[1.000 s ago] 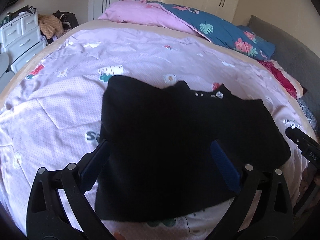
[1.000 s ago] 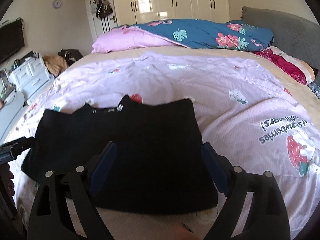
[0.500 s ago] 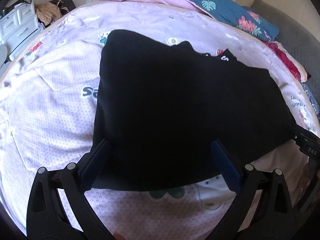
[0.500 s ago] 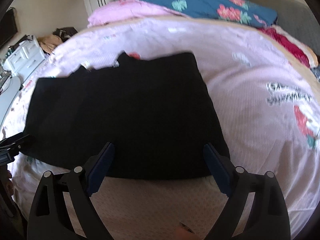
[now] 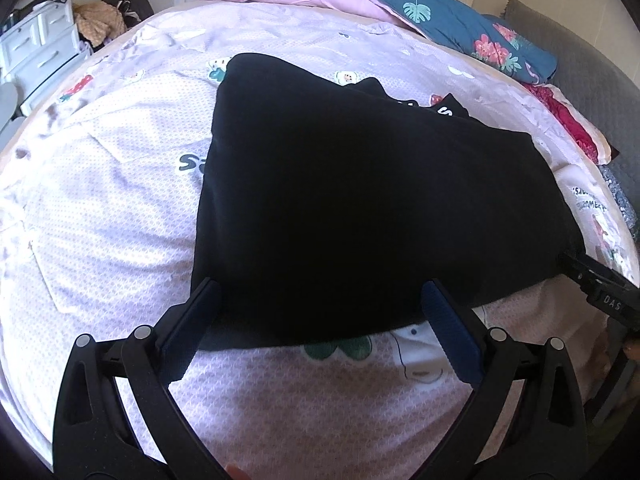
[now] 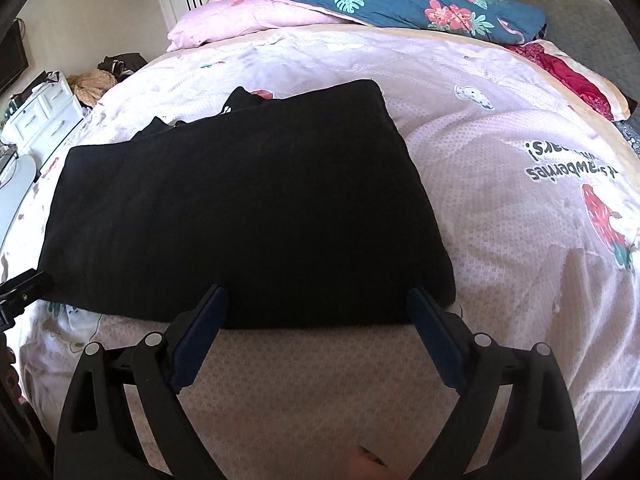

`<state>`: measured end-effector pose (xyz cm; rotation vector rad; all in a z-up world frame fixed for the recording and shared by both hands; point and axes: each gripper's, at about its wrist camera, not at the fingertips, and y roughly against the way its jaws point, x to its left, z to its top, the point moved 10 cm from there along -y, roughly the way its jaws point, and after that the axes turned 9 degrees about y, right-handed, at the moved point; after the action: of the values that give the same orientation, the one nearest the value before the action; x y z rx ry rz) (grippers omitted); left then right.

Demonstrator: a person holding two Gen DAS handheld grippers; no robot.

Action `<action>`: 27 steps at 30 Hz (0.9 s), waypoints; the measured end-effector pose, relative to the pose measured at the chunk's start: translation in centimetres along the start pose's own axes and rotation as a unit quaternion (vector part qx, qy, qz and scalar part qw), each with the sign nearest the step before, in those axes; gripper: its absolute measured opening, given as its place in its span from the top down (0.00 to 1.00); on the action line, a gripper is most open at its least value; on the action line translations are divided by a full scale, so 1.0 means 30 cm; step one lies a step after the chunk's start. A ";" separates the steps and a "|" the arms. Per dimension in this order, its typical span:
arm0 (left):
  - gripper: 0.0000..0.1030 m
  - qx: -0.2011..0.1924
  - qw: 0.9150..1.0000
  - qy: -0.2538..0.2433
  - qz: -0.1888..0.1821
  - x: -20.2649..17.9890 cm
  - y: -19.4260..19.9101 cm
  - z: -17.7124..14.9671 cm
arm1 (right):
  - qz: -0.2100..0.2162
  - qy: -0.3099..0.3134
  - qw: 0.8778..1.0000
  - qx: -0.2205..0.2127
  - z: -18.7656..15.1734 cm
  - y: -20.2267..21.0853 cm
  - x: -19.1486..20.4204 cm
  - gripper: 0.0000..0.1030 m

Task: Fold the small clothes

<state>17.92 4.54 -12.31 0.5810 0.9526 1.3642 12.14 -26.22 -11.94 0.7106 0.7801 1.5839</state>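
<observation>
A black garment [image 5: 360, 200] lies flat on the pink printed bedspread [image 5: 100, 208], with white lettering at its collar on the far side. It also shows in the right wrist view [image 6: 240, 208]. My left gripper [image 5: 320, 300] is open and empty, its blue pads at the garment's near edge, left part. My right gripper [image 6: 316, 300] is open and empty at the near edge, right part. The right gripper's tip shows at the left wrist view's right edge [image 5: 600, 284].
A pink pillow [image 6: 240, 20] and a blue floral quilt [image 6: 400, 4] lie at the head of the bed. A grey headboard [image 6: 580, 12] stands at the right. White drawers [image 6: 40, 116] and a pile of clothes [image 6: 96, 80] stand off the bed's left side.
Both grippers have dropped and pulled back toward the garment's near edge, so more bedspread shows under the fingers. The garment lies as before. Both stay open.
</observation>
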 end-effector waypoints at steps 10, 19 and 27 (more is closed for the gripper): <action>0.09 -0.006 0.999 0.049 -0.021 0.060 0.088 -0.033 | 0.020 -0.004 0.998 -0.056 0.013 0.118 0.051 0.04; 0.09 -0.010 0.997 0.072 -0.015 0.121 0.142 -0.053 | 0.020 0.027 0.997 -0.073 -0.003 0.199 0.121 0.04; 0.09 -0.022 0.996 0.081 -0.006 0.185 0.208 -0.063 | 0.020 0.064 0.994 -0.083 -0.007 0.246 0.213 0.04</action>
<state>12.60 10.58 -9.43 0.4347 1.0528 1.4339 6.75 -20.67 -5.97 0.5107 0.7206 1.7221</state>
